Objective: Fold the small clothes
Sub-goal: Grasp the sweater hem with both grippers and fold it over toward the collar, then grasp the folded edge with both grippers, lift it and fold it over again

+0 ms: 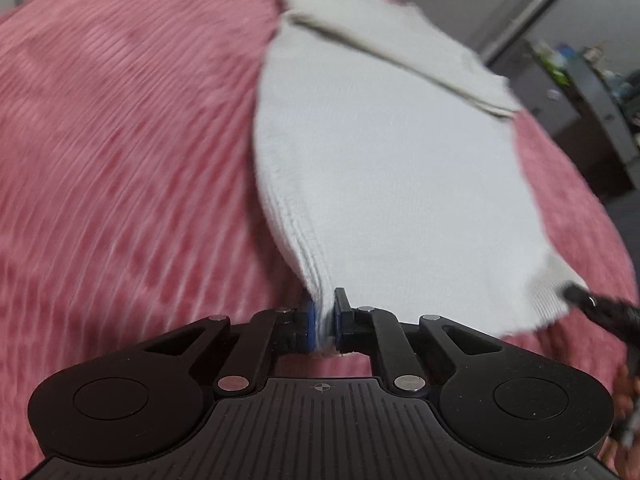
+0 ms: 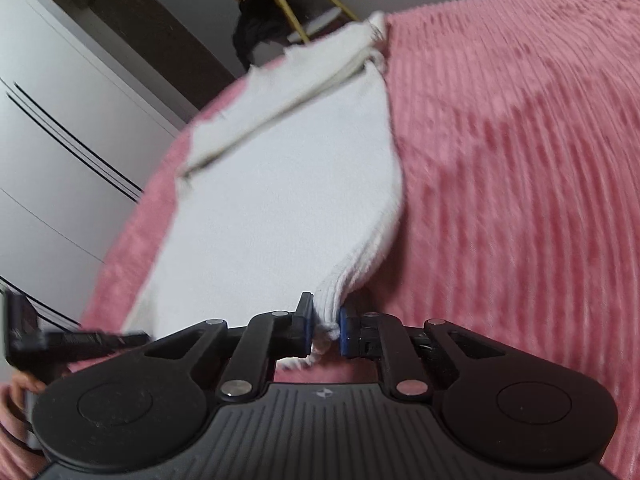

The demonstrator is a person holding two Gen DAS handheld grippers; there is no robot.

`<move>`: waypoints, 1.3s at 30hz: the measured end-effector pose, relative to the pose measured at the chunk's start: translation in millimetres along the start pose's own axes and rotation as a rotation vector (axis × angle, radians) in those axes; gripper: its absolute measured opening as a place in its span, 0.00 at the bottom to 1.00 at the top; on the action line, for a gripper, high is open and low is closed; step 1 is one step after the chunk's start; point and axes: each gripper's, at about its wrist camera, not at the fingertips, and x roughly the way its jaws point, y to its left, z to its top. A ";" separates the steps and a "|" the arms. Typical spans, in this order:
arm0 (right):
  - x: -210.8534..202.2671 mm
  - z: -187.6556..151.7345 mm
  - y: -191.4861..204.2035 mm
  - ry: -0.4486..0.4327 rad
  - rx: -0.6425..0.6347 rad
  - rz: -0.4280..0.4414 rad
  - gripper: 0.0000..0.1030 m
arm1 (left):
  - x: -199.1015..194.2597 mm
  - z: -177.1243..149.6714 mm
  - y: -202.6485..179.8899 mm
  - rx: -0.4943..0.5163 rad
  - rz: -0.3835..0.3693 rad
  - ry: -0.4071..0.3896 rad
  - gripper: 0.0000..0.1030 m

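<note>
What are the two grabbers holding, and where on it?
Both hold the white knitted garment: the left gripper pinches one corner of its ribbed near edge, the right gripper the other.

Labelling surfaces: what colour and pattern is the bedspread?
Pink, ribbed plush bedspread; clearest in the right wrist view.

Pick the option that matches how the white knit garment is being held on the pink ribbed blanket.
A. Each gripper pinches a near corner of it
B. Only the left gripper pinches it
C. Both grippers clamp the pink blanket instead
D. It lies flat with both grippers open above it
A: the left gripper and right gripper each have a near corner of the white knit garment bunched between closed fingers, above the pink ribbed blanket.
</note>
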 end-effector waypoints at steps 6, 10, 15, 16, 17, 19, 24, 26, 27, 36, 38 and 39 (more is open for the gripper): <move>6.5 46.7 8.5 -0.074 0.067 0.056 0.11 | -18.9 56.8 23.7 -0.194 -0.175 -0.085 0.10; 28.1 81.1 15.0 -0.145 0.048 0.010 0.11 | -10.1 98.7 33.1 -0.265 -0.147 -0.180 0.10; 66.1 120.7 0.3 -0.206 0.078 -0.067 0.11 | 25.1 138.8 42.1 -0.320 -0.097 -0.224 0.11; 74.7 126.5 -1.9 -0.208 0.068 -0.083 0.11 | 33.0 145.0 41.6 -0.302 -0.070 -0.225 0.11; 84.0 132.4 -4.6 -0.202 0.060 -0.102 0.11 | 41.0 149.6 40.5 -0.275 -0.038 -0.221 0.12; 101.4 142.2 -9.5 -0.171 0.028 -0.149 0.14 | 51.4 152.9 38.9 -0.232 0.013 -0.222 0.14; 102.4 140.8 -7.9 -0.186 -0.145 -0.230 0.29 | 45.8 143.2 50.2 -0.157 0.035 -0.330 0.34; 94.4 136.1 -3.5 -0.237 -0.253 -0.296 0.46 | 34.4 134.6 52.9 -0.114 0.127 -0.443 0.52; 89.8 134.7 -4.1 -0.260 -0.281 -0.311 0.47 | 29.3 131.2 52.5 -0.081 0.141 -0.486 0.54; 112.3 136.5 -3.6 -0.173 -0.335 -0.263 0.47 | 68.9 130.3 33.4 0.080 0.071 -0.328 0.78; 118.8 138.5 0.0 -0.171 -0.327 -0.248 0.47 | 75.9 128.8 31.7 0.092 0.070 -0.318 0.76; 121.1 139.0 2.8 -0.164 -0.333 -0.239 0.46 | 79.9 129.4 30.6 0.094 0.073 -0.305 0.75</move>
